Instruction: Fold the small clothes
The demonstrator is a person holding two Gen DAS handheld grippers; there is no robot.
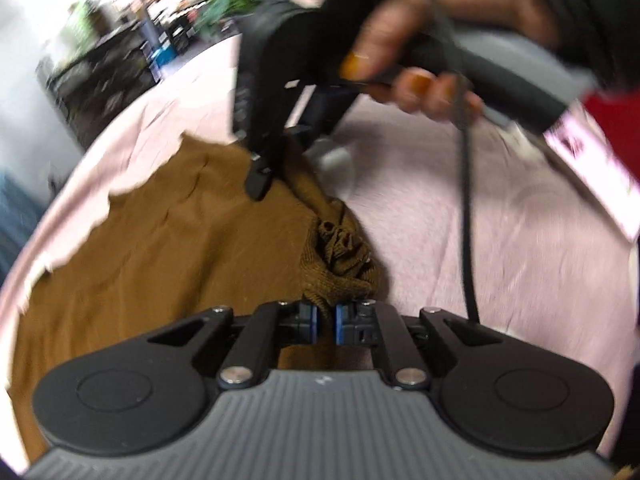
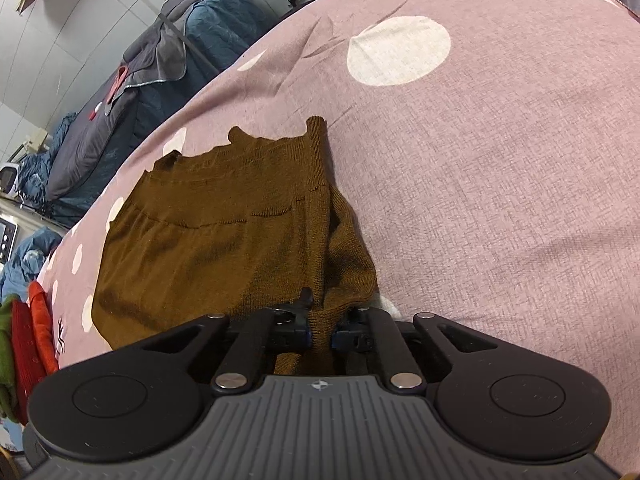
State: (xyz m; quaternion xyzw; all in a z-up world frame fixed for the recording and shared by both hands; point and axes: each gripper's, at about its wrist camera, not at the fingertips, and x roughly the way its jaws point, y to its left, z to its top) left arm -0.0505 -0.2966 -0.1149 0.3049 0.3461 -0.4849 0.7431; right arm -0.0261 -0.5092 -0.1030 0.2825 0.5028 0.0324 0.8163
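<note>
Both claws pinch the brown knit

Now the brown knit garment (image 2: 208, 248) lies spread on the pink dotted bedspread (image 2: 500, 168), one edge bunched. The left claw (image 1: 327, 318) is closed on a crumpled fold of it, and the right claw (image 2: 321, 330) grips another fold (its dark fingers seen from the left view touching the cloth (image 1: 260, 176)). A red and green pile of clothes (image 2: 28, 344) sits beside the bed.

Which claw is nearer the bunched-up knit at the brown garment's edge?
Left. The left claw is shut on the bunched knit of the brown garment. The right claw pinches the same edge further along, near the straight ribbed strip.
</note>
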